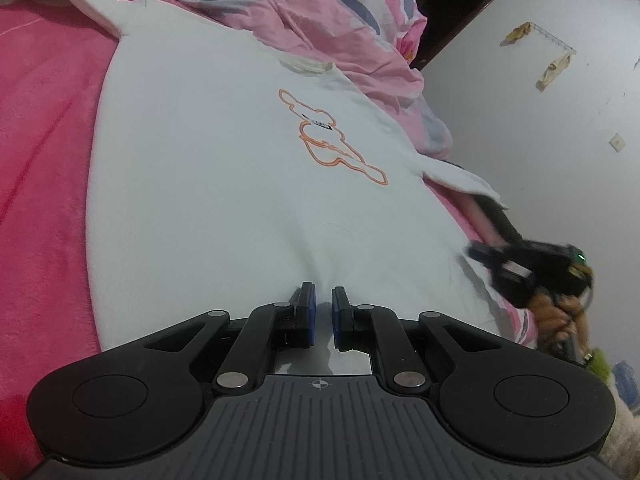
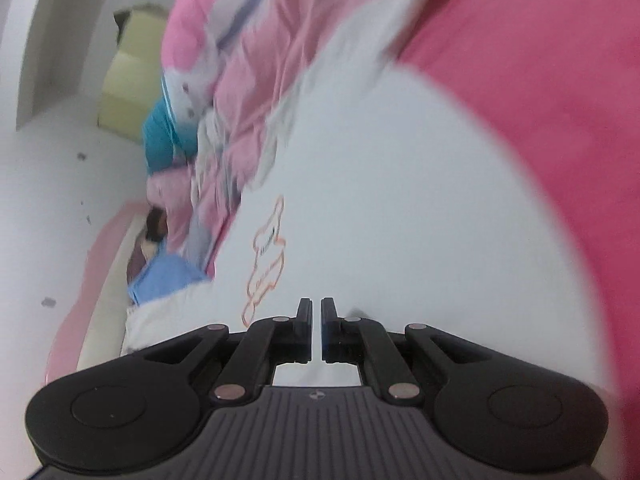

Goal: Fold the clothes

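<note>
A white sweatshirt (image 1: 224,184) with an orange bear outline (image 1: 328,136) lies spread flat on a pink bed; the right wrist view shows the same sweatshirt (image 2: 400,208), blurred. My left gripper (image 1: 323,300) sits at its near hem, shut on a pinch of the white cloth, and creases fan out from the fingers. My right gripper (image 2: 316,312) is at the hem too, its jaws nearly together with a thin strip of white cloth between them. From the left wrist, the right gripper (image 1: 480,252) shows blurred at the sweatshirt's right edge, held by a hand (image 1: 560,316).
A pink fleece blanket (image 1: 44,168) covers the bed. A crumpled pink and grey quilt (image 1: 320,20) is heaped along the far side, against the sweatshirt's upper edge. A white wall (image 1: 560,128) stands to the right. A teal pillow (image 2: 164,136) and blue cloth (image 2: 164,276) lie by the wall.
</note>
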`<state>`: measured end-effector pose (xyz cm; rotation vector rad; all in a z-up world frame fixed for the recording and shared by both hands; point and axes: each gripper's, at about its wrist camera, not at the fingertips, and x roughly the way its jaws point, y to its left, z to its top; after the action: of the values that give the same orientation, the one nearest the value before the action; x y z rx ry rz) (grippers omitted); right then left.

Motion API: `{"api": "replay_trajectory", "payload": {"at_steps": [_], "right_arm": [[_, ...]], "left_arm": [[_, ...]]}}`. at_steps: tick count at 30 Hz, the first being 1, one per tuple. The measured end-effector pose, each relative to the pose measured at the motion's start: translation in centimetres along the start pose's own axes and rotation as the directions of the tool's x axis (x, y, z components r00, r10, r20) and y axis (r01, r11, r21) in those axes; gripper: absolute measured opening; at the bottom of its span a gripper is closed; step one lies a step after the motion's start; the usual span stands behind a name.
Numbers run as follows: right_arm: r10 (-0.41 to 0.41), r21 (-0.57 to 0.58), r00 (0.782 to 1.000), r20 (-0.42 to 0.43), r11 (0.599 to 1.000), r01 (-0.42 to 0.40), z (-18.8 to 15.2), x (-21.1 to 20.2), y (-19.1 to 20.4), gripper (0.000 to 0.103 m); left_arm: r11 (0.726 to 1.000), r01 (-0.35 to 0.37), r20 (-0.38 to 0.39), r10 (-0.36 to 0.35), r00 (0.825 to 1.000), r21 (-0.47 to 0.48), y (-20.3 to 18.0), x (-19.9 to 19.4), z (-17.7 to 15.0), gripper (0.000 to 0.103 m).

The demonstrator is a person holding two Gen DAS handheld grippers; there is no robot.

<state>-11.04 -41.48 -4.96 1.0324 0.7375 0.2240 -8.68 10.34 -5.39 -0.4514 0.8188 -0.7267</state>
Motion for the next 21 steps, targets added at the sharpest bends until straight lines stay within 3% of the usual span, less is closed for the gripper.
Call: {"api": "replay_trajectory", "payload": {"at_steps": [3,7,10,13,17,19,21], "right_arm": [[-0.056,-0.007,0.998,0.009,0.998,0.056,0.2,1.6,-0.7,0.0],[-0.063,0.145,0.982,0.177,0.989,0.038,1.4,-1.4,-3.4,0.0],[-0.116,0.153,0.965,0.236,0.985,0.081,1.9,-2.6,-3.0,0.002],[-0.087,0.094,0.989,0.122,0.993,0.075,1.3,0.2,-1.3,0.003],[-0.057,0.031,0.998,-0.021,0.998,0.057,0.8,3.8,0.6,0.004],[-0.045,0.086,0.999,-0.006,0.995,0.046,2.1,5.2,-0.3,0.001],[-0.042,0.18,0.997,0.07,0.983,0.029,4.8,5.1,-1.8,0.001]], "left_arm": [[1.0,0.007,-0.002,-0.007,1.0,-0.005,0.2,0.0,0.1,0.01],[1.0,0.02,-0.007,-0.02,1.0,-0.02,0.5,0.1,0.2,0.01],[0.999,0.023,-0.008,-0.023,1.0,-0.025,0.6,0.1,0.2,0.01],[0.999,0.022,-0.008,-0.023,1.0,-0.025,0.6,0.1,0.2,0.009],[0.999,0.021,-0.006,-0.022,1.0,-0.026,0.6,0.1,0.1,0.01],[0.999,0.022,-0.006,-0.022,1.0,-0.024,0.6,0.0,0.0,0.01],[0.999,0.023,-0.006,-0.023,1.0,-0.024,0.6,0.1,0.0,0.01]]}}
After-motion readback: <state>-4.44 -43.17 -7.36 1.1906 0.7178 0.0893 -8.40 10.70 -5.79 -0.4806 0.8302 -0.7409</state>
